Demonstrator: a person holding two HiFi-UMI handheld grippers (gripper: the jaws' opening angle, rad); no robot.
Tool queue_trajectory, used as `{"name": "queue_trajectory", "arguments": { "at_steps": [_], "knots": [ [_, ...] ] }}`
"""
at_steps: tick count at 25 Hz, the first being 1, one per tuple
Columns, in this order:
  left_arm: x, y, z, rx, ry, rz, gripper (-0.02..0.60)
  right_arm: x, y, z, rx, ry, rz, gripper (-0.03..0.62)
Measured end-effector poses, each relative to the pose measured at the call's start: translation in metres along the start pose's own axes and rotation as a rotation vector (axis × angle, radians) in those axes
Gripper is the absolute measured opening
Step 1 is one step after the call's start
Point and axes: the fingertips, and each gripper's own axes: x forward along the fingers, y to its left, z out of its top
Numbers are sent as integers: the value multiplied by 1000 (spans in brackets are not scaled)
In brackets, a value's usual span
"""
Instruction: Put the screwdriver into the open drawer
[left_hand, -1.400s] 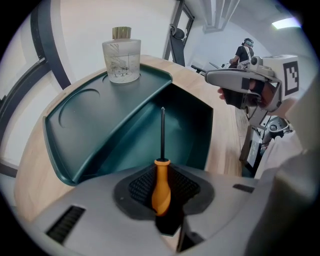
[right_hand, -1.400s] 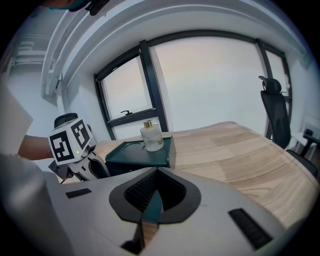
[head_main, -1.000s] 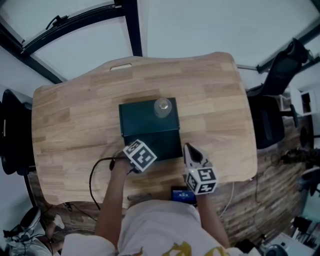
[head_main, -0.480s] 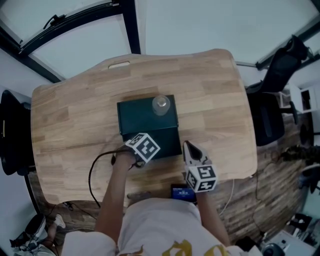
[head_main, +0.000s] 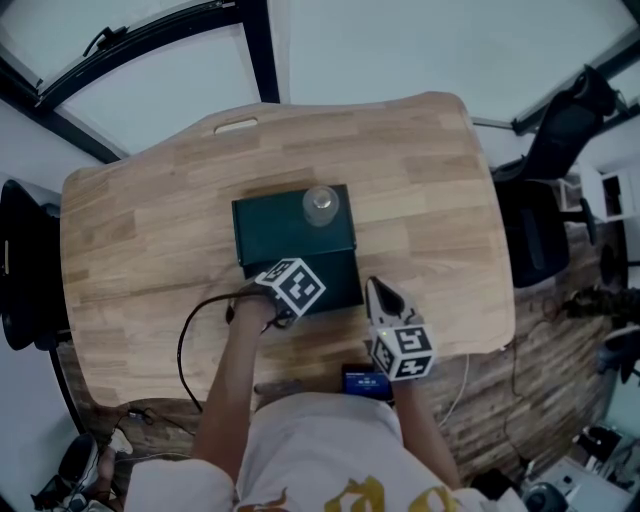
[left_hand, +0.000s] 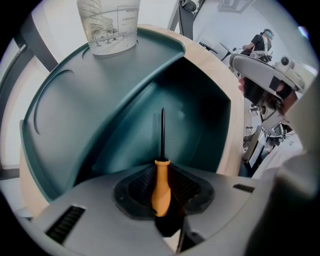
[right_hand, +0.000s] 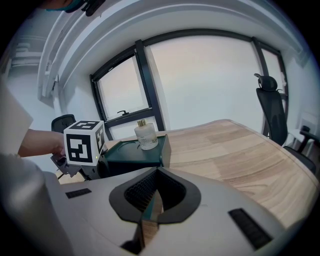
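A dark green box (head_main: 275, 230) stands mid-table with its drawer (head_main: 335, 280) pulled open toward me. In the left gripper view the drawer's teal inside (left_hand: 195, 115) lies straight ahead. My left gripper (left_hand: 161, 172) is shut on the orange handle of the screwdriver (left_hand: 161, 190), whose thin black shaft points into the drawer. In the head view the left gripper (head_main: 290, 295) hangs over the drawer's near left part. My right gripper (head_main: 378, 295) sits just right of the drawer, shut and empty (right_hand: 153, 196).
A small glass bottle (head_main: 320, 206) stands on the box top, also seen as the bottle (left_hand: 107, 25). A black cable (head_main: 188, 335) loops at the near left. A dark device (head_main: 366, 382) lies at the near table edge. A chair (head_main: 540, 240) stands at the right.
My left gripper with the screwdriver has moved a little forward and to the right, further over the open drawer. The right gripper has hardly moved.
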Motion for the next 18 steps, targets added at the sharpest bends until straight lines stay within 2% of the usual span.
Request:
{"name": "queue_trajectory", "arguments": {
  "at_steps": [10, 18],
  "knots": [
    [3, 0, 0, -2, 21, -7, 72, -2, 2, -5, 11, 9, -6, -5],
    [2, 0, 2, 2, 4, 0, 72, -3, 2, -5, 13, 5, -10, -5]
  ]
}}
